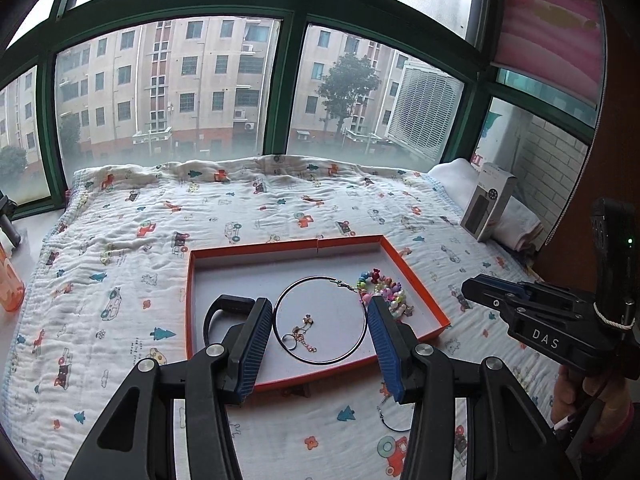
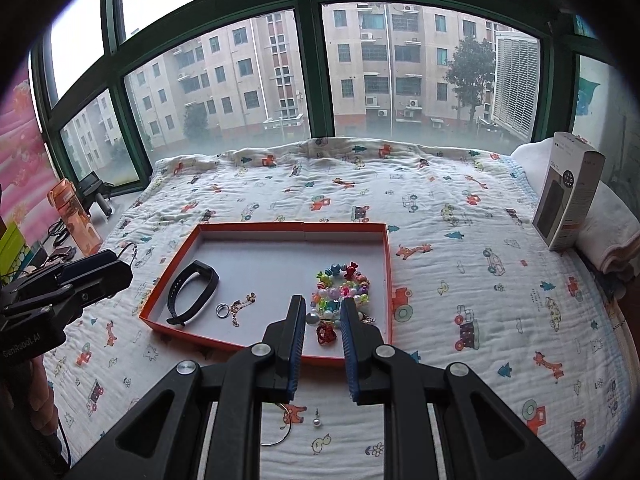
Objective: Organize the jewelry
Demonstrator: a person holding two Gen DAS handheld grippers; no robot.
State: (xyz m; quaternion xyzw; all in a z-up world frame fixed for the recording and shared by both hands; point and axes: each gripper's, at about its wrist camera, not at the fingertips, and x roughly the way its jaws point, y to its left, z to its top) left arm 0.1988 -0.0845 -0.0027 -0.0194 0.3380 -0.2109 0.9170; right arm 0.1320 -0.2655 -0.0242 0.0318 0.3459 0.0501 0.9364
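1. Second hoop earring [image 2: 280, 428] and pearl stud [image 2: 317, 423] lie on the bedspread [image 2: 460, 240]; the stud shows only in the right view.
2. Left gripper [image 1: 320, 320]: fingers wide, spanning a hoop earring [image 1: 320, 361]; the right view shows only its hook.
3. Right gripper [image 2: 322, 312]: fingers narrow, holding nothing, over the beads [image 2: 344, 284].
4. Orange tray [image 2: 344, 225]: wristband [image 2: 192, 292], ring with chain [image 2: 236, 308].

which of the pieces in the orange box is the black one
The wristband, lying by the orange box's left wall. The bead bracelet is multicoloured, and the small chain is metallic.
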